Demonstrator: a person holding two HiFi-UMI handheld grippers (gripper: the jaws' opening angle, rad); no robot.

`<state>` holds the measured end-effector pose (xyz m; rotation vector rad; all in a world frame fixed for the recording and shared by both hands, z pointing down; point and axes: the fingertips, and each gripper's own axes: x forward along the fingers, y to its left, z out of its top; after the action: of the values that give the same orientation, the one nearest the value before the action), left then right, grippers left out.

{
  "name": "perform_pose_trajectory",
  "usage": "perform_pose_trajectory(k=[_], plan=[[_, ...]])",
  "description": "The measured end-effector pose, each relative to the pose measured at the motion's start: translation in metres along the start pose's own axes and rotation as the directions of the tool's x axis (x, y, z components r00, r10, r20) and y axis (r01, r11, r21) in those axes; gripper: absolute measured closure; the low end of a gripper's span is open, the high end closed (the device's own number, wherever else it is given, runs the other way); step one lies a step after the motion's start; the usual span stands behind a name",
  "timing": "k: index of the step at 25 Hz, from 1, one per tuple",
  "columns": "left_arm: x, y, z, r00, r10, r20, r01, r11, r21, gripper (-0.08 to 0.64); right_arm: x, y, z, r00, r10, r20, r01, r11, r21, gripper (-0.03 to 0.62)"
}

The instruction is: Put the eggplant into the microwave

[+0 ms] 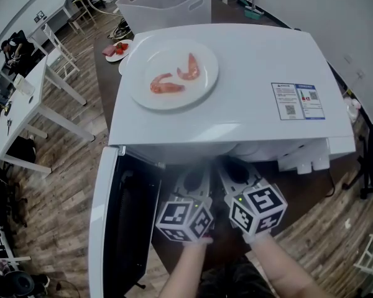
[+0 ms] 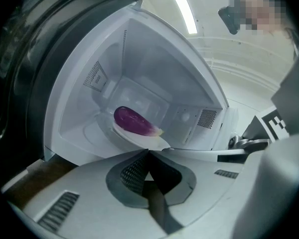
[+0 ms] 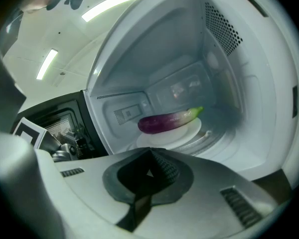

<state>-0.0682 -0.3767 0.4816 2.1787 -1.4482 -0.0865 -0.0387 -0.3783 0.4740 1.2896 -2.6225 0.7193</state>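
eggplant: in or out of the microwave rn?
In. The eggplant lies on a white plate inside the microwave; its door stands open.

Eggplant (image 3: 162, 122) skin glossy, smooth purple; microwave (image 1: 255, 61) casing smooth white, perhaps painted metal; plate (image 1: 154, 58) on top glazed, shiny; floor (image 1: 65, 163) matt wood-grain planks.

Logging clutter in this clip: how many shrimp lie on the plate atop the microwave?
2. One shrimp lies left on the white plate; the second shrimp lies right of it. None seem hidden.
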Motion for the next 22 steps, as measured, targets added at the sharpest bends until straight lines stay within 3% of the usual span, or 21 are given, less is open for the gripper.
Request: perform_pose_trajectory(k=[14,22], plan=[[-0.022,-0.012,-0.001,1.0,0.01,0.015,-0.01,1.0,0.028,0.548,-0.023,0.021,-0.002,0.999,0.033,0.025,-0.031,0.998,-0.057,0.589],[-0.046,-0.034,0.012,0.999,0.004,0.053,-0.01,0.995,0.101,0.549,-0.046,0.039,0.009,0.997,0.059,0.043,-0.054,0.992,-0.112,0.589]])
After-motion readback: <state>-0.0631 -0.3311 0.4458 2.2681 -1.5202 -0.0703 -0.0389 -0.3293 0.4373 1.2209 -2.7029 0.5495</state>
